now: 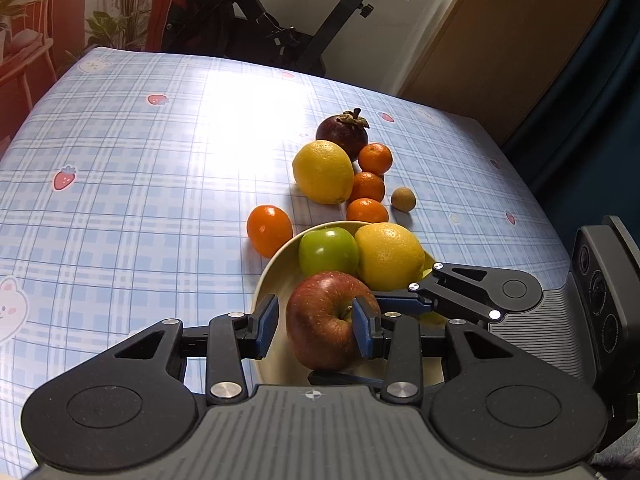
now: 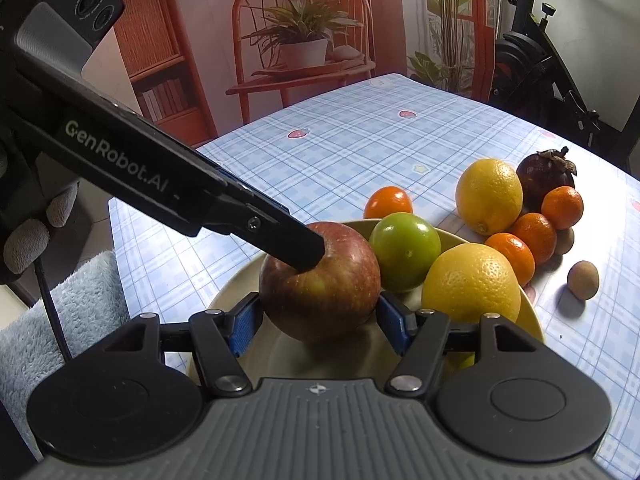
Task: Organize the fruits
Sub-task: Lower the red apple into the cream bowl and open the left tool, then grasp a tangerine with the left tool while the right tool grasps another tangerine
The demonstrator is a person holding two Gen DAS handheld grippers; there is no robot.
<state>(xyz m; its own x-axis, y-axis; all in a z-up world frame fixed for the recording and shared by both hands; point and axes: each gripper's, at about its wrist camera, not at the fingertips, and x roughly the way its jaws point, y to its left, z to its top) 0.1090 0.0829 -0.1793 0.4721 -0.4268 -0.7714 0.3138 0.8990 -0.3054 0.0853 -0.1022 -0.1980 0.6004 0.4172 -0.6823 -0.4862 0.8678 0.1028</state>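
1. Blue plaid tablecloth with strawberry and bunny prints [image 1: 120, 168] covers the table; a black exercise bike [image 1: 280, 12] stands behind it, and a potted plant on a red wooden chair [image 2: 304, 46] shows in the right wrist view.
2. On the cloth sits a shallow pale yellow bowl [image 1: 276, 276] holding a large red apple [image 2: 320, 284], a round green apple [image 2: 404, 250] and a big yellow citrus fruit [image 2: 470, 284].
3. The right gripper [image 2: 320, 322] has its blue-padded fingers [image 2: 242, 328] on either side of the red apple, both pads at its skin, closed around it inside the bowl.
4. The left gripper [image 1: 316, 326] hangs spread apart above the same apple; one blue pad [image 1: 362, 332] sits at the stem hollow on top, the other is off to the side, clear of the fruit.
5. Outside the bowl, just past its far rim, lie an orange mandarin on its own [image 1: 269, 230], a second yellow citrus [image 1: 323, 171], three small mandarins in a row [image 1: 367, 187], a dark purple mangosteen [image 1: 342, 132] and a small brown longan [image 1: 403, 199].
6. The yellow citrus outside touches the mangosteen and the row of mandarins; the longan lies slightly apart.
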